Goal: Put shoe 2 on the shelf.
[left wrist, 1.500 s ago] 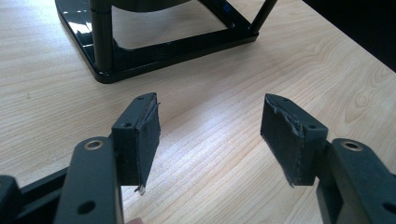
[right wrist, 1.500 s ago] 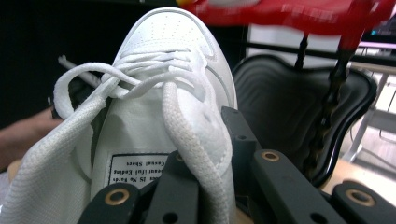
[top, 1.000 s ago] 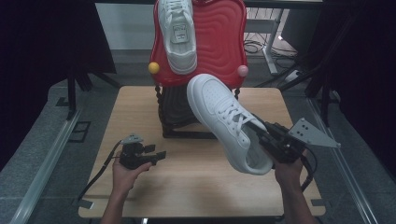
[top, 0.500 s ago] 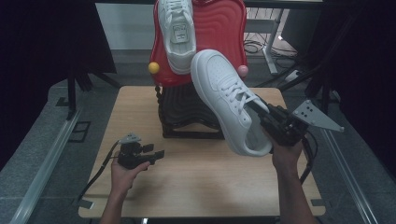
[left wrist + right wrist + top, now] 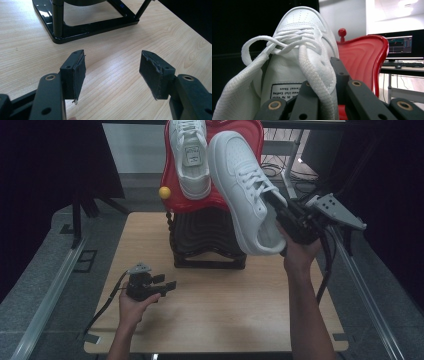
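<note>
1. Right gripper point(image 5: 292, 222): jaws clamped on the tongue/collar of the held white sneaker point(image 5: 245, 190), lifted off the table point(image 5: 225, 305), just right of the other white sneaker point(image 5: 187, 157) already seated on the red stand point(image 5: 252, 135).
2. Key relation: held sneaker's long axis runs up and away from the gripper, toe high and toward the stand's top, heel low near the hand; sole faces down-left toward the stand. Free right half of the red panel lies just behind and left of the toe.
3. In right gripper view: toe point(image 5: 303, 20) straight ahead, red panel point(image 5: 359, 62) to its right, close.
4. Left gripper point(image 5: 167, 286): jaws wide apart, nothing between, resting low on the table near the black base point(image 5: 82, 27). Well apart from the held sneaker; right hand far nearer.
5. Likely next: lay sneaker on the panel beside its mate.
6. Counts: sneakers 2, stands 1, grippers 2, yellow knob point(image 5: 164, 192) 1, red knob point(image 5: 341, 32) 1.
</note>
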Demonstrator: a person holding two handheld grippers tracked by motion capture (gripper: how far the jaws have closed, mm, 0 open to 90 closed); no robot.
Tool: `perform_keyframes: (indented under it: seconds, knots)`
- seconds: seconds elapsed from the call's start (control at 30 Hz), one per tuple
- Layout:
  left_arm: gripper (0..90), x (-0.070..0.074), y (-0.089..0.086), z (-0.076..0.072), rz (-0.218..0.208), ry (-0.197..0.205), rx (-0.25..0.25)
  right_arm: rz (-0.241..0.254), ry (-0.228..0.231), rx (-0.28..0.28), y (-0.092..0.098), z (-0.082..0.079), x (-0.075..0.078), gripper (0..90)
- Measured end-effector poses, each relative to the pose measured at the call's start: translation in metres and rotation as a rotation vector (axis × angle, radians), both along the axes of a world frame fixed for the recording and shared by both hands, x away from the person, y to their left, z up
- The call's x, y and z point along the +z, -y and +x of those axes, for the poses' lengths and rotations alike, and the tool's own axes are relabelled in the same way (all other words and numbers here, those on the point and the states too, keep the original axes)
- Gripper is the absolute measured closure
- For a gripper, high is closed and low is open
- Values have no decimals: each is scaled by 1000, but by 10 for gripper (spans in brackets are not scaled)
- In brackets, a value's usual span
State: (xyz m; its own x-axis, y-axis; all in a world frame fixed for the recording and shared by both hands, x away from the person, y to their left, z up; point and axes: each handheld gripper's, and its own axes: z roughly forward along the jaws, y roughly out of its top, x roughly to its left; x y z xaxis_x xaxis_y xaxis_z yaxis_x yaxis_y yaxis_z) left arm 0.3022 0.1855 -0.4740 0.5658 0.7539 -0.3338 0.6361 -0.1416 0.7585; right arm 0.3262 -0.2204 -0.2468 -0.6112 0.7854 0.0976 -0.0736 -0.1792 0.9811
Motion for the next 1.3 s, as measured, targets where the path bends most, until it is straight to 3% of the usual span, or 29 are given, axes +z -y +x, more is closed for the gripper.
perform_keyframes:
  seconds: [0.33,0.57,0.93,1.2,1.3]
  knots:
    - [378,0,0,0,-1,-2,-3,59,4,-69,-23,23,22,844]
    - [378,2,-1,-1,-11,-1,1,89,-4,-94,-28,35,28,844]
    - [377,2,-2,-1,-15,3,-2,175,-29,-208,-35,73,37,842]
    - [378,3,-3,-2,-22,4,1,160,-46,-263,-46,95,39,839]
    - [378,3,-3,-2,-21,7,-4,179,-58,-280,-48,105,36,837]
